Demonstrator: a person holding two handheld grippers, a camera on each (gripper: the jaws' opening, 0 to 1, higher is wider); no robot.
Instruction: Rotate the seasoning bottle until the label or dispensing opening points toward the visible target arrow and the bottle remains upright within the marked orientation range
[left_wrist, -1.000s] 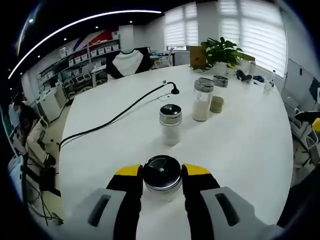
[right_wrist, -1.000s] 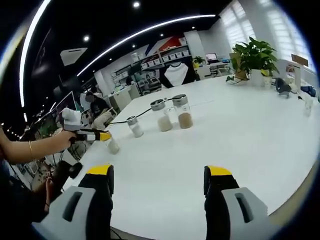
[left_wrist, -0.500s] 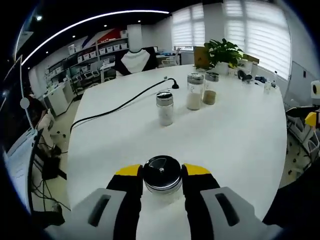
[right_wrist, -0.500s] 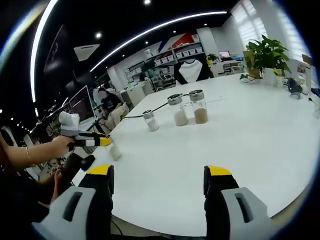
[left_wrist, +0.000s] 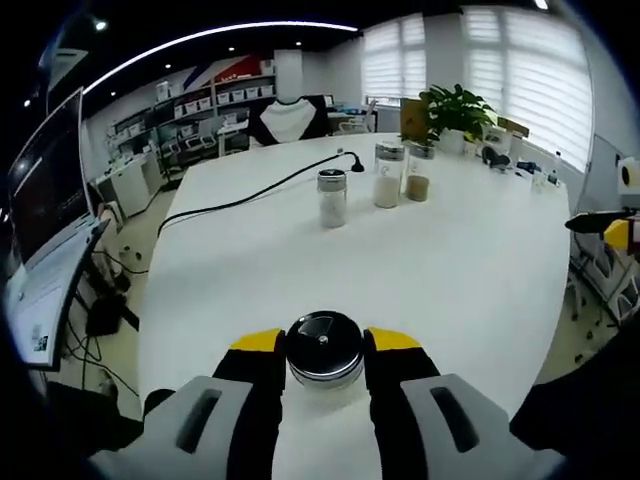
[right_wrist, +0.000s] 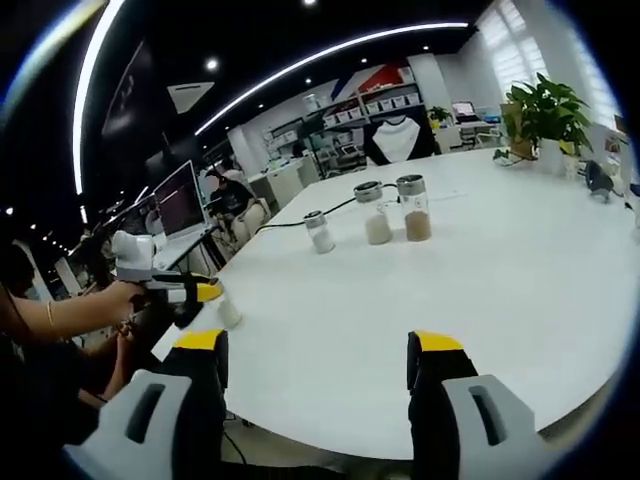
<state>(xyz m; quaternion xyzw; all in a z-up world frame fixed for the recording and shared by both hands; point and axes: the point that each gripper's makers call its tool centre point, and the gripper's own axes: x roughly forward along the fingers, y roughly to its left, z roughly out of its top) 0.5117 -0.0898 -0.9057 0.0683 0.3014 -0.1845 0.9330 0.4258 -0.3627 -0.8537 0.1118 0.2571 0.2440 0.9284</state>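
Holding: the left gripper (left_wrist: 325, 345) is clamped on the seasoning bottle (left_wrist: 325, 352), one yellow-tipped jaw pressed against each side just below the lid.
Seasoning bottle: a small glass jar with a shiny dark metal lid, upright between the jaws, near the close edge of the white table (left_wrist: 470, 270); in the right gripper view it shows as a small pale jar (right_wrist: 228, 312) at the table's left edge, under the left gripper (right_wrist: 197, 292).
Hand: a hand (right_wrist: 112, 302) with a thin bracelet on the wrist grips the left gripper's handle.
Right gripper: the right gripper (right_wrist: 320, 350) hangs over the table's near edge with its jaws spread wide apart and nothing between them.
Other bottles: a short bottle (left_wrist: 332, 198) of white grains stands alone mid-table; further back, a taller bottle (left_wrist: 388, 174) of white grains and a bottle (left_wrist: 418, 172) of brown grains stand just beside each other.
Cable: a black cable (left_wrist: 240, 198) runs across the table from its left edge and ends near the two far bottles.
Plant: a potted plant (left_wrist: 455, 112) sits at the table's far end.
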